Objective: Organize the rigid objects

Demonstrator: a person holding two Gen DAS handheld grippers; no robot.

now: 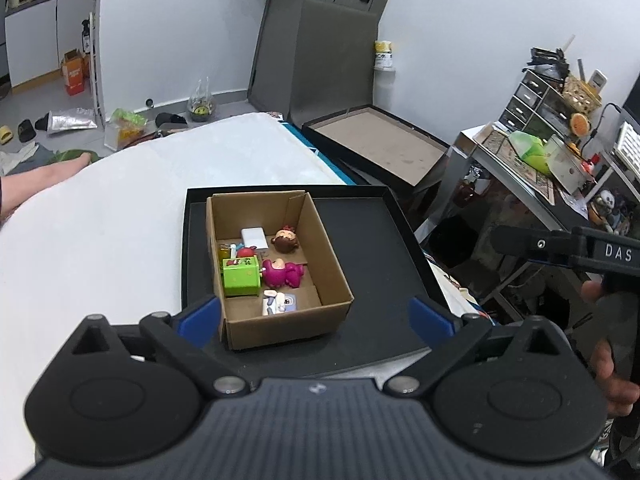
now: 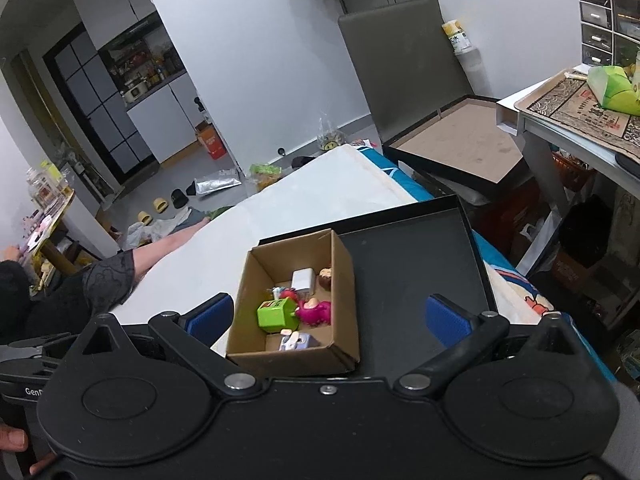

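An open cardboard box (image 1: pixel 320 240) stands in the left part of a black tray (image 1: pixel 368 240) on a white bed. It holds several small toys: a green cube (image 1: pixel 240 278), a magenta figure (image 1: pixel 282 273), a brown-haired doll head (image 1: pixel 286 239), a white block (image 1: pixel 255 237) and a pale blue-white figure (image 1: pixel 278 302). The box also shows in the right wrist view (image 2: pixel 344 280) with the green cube (image 2: pixel 276 313) and magenta figure (image 2: pixel 314 311). My left gripper (image 1: pixel 316 316) is open and empty, just before the box. My right gripper (image 2: pixel 328 318) is open and empty, above the box's near end.
The white bed surface (image 1: pixel 100 220) spreads left of the tray. A second black tray with a brown floor (image 1: pixel 380 144) lies beyond the bed. A cluttered desk (image 1: pixel 540 160) stands at right. A person's arm (image 2: pixel 160 248) rests at the bed's left edge.
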